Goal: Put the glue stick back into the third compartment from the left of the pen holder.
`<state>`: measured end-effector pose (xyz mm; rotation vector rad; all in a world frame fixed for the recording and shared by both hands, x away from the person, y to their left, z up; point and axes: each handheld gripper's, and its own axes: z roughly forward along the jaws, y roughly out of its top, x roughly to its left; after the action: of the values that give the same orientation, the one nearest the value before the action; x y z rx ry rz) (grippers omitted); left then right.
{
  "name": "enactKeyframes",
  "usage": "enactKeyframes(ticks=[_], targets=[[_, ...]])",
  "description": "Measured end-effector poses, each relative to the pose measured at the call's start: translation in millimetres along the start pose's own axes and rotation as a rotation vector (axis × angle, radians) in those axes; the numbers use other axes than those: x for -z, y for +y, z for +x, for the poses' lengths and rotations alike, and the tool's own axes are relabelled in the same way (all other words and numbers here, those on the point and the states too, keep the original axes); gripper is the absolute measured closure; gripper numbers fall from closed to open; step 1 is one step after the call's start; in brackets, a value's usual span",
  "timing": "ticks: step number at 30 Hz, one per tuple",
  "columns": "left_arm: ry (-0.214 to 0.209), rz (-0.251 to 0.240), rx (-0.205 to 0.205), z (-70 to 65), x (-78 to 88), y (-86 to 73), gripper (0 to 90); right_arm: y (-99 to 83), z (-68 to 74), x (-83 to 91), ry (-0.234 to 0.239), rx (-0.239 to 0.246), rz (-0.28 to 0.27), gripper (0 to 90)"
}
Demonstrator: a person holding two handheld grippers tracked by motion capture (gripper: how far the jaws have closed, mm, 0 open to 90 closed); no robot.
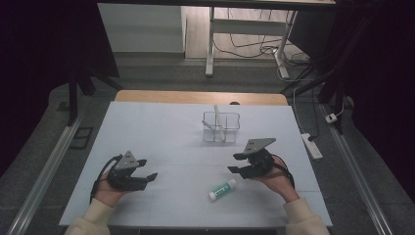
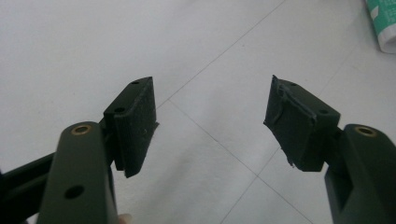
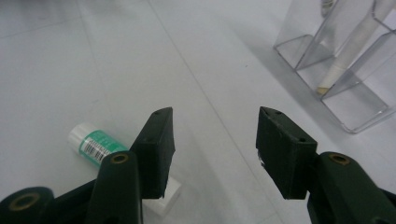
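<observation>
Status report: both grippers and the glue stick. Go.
Left gripper open, nothing between jaws. Right gripper open, beside the glue stick, not on it. Glue stick lies flat on the table. Path clear.

On the tabletop, a tube lies near the front edge, between the two grippers and closer to the right gripper. A divided container stands farther back, with sticks inside.

Glue stick — white tube, green label, lying flat on table, untouched.
</observation>
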<state>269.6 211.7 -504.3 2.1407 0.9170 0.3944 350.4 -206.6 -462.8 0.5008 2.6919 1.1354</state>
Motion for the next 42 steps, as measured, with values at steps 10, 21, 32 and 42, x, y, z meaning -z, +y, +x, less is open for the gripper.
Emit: enactKeyframes(ticks=[10,21,32,42], targets=[[-0.005,0.003,0.002,-0.4,-0.3,0.2,33.2,-1.3,3.6,1.2,0.053,0.074,0.055,42.3],[-0.016,0.010,0.005,-2.4,-1.8,1.5,32.7,-4.4,9.8,0.2,0.099,0.136,0.089,42.0],[-0.018,0.015,0.002,-3.2,-2.9,1.6,32.7,-2.1,22.6,-14.7,0.170,0.257,0.182,37.7],[-0.021,0.023,0.000,-3.3,-3.9,1.2,32.7,-8.1,26.4,-34.9,0.186,0.312,0.290,37.0]])
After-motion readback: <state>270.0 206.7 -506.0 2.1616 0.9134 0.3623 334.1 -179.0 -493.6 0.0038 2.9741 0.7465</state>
